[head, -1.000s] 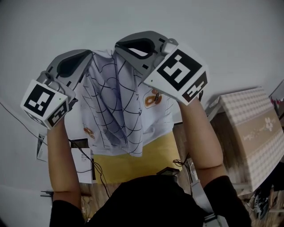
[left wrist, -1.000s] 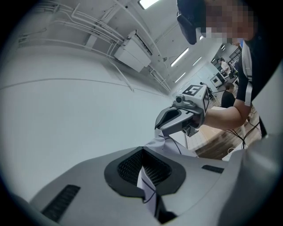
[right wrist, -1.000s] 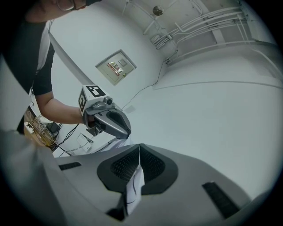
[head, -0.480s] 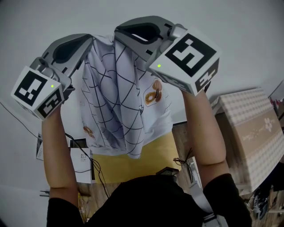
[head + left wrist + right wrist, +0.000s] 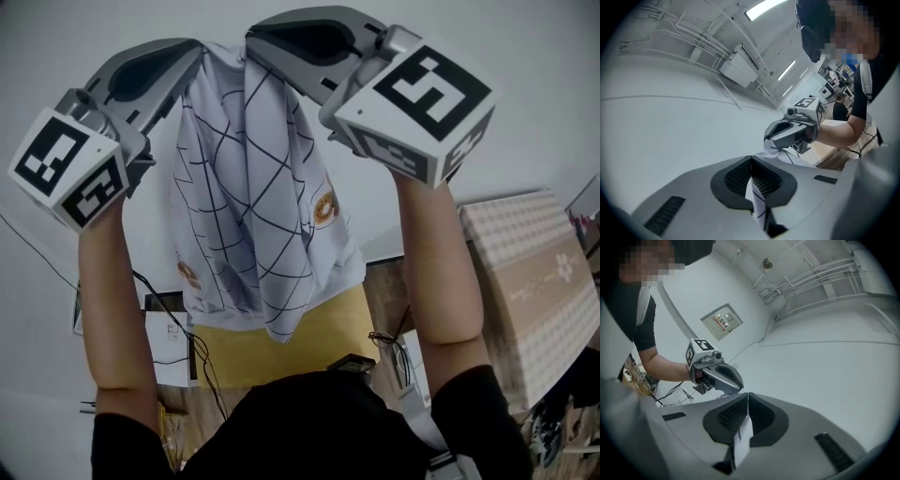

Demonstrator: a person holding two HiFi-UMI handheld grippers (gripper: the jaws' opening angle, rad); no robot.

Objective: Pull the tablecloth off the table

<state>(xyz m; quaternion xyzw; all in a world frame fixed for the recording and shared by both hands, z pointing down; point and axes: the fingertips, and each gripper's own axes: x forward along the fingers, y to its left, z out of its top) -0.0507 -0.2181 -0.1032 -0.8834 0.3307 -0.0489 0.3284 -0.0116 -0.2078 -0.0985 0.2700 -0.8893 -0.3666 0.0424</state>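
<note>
**A:** Where's the tablecloth (image 5: 248, 216)?

**B:** Up in the air. In the head view it hangs from 12 o'clock down to the middle, gathered into long folds. It's white with a black grid and small orange motifs.

**A:** Who has it?

**B:** Both. The left gripper (image 5: 192, 52) at 11 o'clock and the right gripper (image 5: 255, 36) at 12 o'clock are close together, each on the cloth's top edge. In each gripper view the fingers (image 5: 736, 176) are pressed together with a strip of white cloth pinched between them.

**A:** So it's off the counter (image 5: 328, 337)?

**B:** I judge the pull nearly done. The yellow top at 6 o'clock shows bare on either side of the cloth's lower tip. The tip overlaps that top in the picture, and I can't tell whether it touches or hangs clear.

**A:** What's left?

**B:** Probably carrying the cloth away from the counter and setting it down somewhere. The checked box (image 5: 525, 272) at 4 o'clock stands well apart and doesn't look like an obstacle.
</note>
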